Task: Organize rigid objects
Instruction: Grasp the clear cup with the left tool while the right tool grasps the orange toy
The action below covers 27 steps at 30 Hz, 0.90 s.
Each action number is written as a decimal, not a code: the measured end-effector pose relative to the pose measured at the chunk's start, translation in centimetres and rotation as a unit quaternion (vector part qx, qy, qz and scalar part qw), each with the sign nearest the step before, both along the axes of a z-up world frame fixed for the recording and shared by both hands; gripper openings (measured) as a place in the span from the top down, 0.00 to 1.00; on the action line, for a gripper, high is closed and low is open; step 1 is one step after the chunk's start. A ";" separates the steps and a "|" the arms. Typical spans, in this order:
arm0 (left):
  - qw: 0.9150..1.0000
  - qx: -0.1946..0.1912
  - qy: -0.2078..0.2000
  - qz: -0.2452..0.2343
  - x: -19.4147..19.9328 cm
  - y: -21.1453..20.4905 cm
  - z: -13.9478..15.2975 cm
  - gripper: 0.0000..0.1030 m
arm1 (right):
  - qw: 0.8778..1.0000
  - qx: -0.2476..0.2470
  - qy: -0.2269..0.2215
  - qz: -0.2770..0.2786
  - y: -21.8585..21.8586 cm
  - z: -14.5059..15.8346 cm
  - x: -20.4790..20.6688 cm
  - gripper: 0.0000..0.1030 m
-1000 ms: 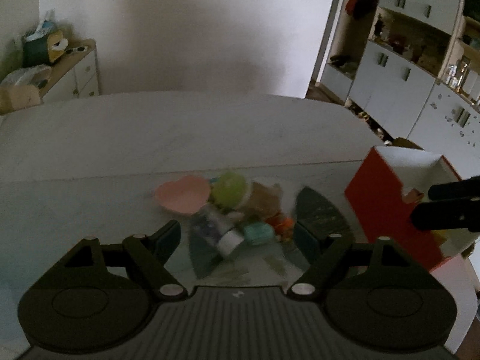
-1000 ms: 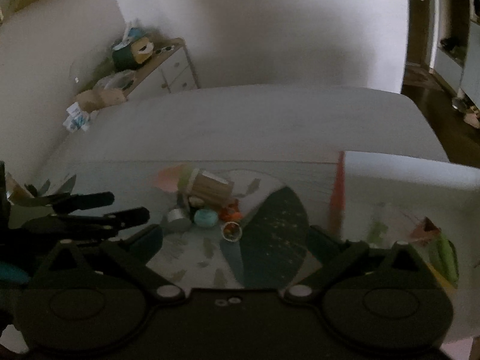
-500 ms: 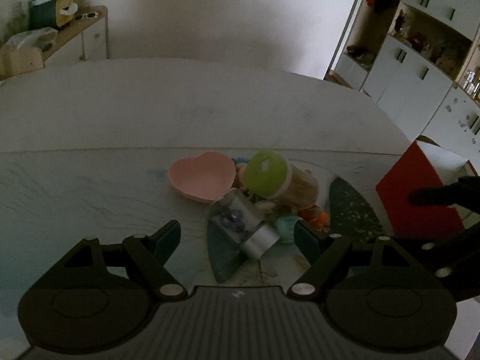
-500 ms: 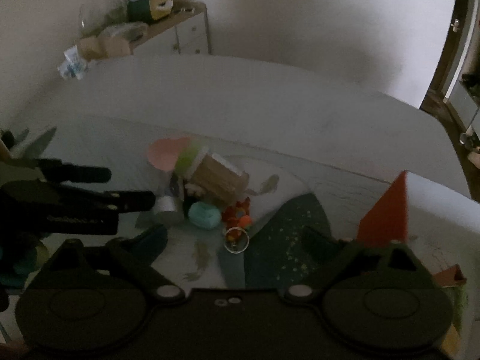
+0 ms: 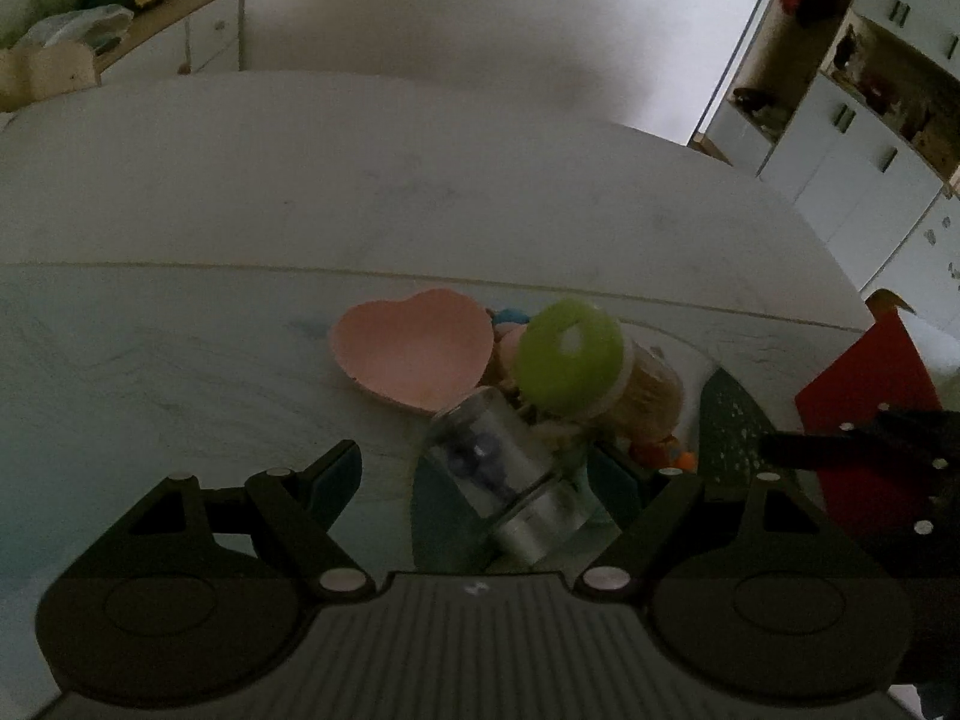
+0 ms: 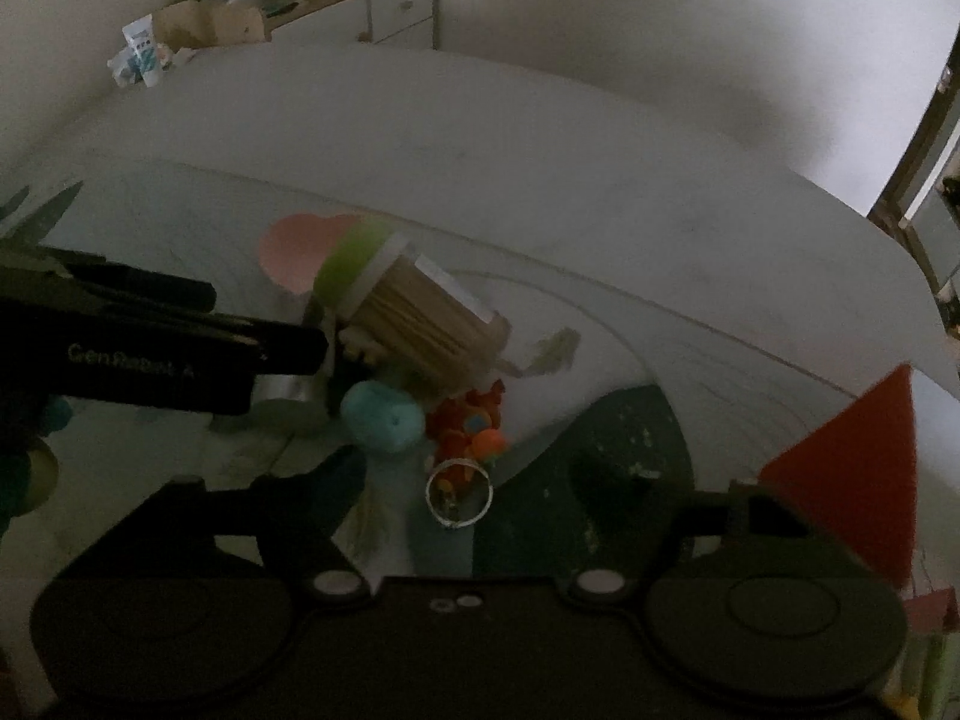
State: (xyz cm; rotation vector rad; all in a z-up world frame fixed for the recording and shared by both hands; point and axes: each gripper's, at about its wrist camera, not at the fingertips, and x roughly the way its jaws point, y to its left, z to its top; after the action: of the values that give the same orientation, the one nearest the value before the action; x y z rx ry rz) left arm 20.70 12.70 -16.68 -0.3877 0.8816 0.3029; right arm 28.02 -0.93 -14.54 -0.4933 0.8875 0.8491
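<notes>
Left wrist view puts the clear jar (image 5: pixel 510 474) lying on its side between the left gripper (image 5: pixel 486 468)'s 2 spread fingers, its long axis slanting away toward the pink dish (image 5: pixel 414 348), while the right gripper (image 6: pixel 516 480), also spread, hangs farther off.

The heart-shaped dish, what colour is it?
Pink. The heart-shaped dish shows best in the left wrist view.

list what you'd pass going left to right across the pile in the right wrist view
left gripper → pink heart dish → teal round piece → toothpick jar → metal ring → dark green mat patch → red box
</notes>
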 end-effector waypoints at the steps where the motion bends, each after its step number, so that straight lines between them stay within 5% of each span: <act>1: 1.000 0.000 0.001 -0.001 0.0 0.0 -0.2 0.20 | 1.000 -0.002 -0.002 0.003 0.1 -0.2 0.0 0.31; 16: 1.000 0.010 0.007 0.001 0.9 0.2 -1.4 0.20 | 0.999 -0.026 -0.026 0.022 1.7 -1.6 0.2 0.54; 22: 1.000 -0.005 0.006 -0.003 0.9 0.4 -1.5 0.39 | 0.999 -0.012 -0.018 0.031 2.1 -1.6 0.7 0.61; 27: 1.000 -0.014 0.004 -0.002 0.7 0.6 -1.5 0.43 | 1.000 0.003 -0.001 0.027 2.0 -1.6 1.0 0.64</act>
State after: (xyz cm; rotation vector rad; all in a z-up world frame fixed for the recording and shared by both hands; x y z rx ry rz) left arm 21.36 13.30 -18.23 -0.4115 0.8951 0.2886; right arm 29.01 1.08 -16.11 -0.5141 0.8725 0.9002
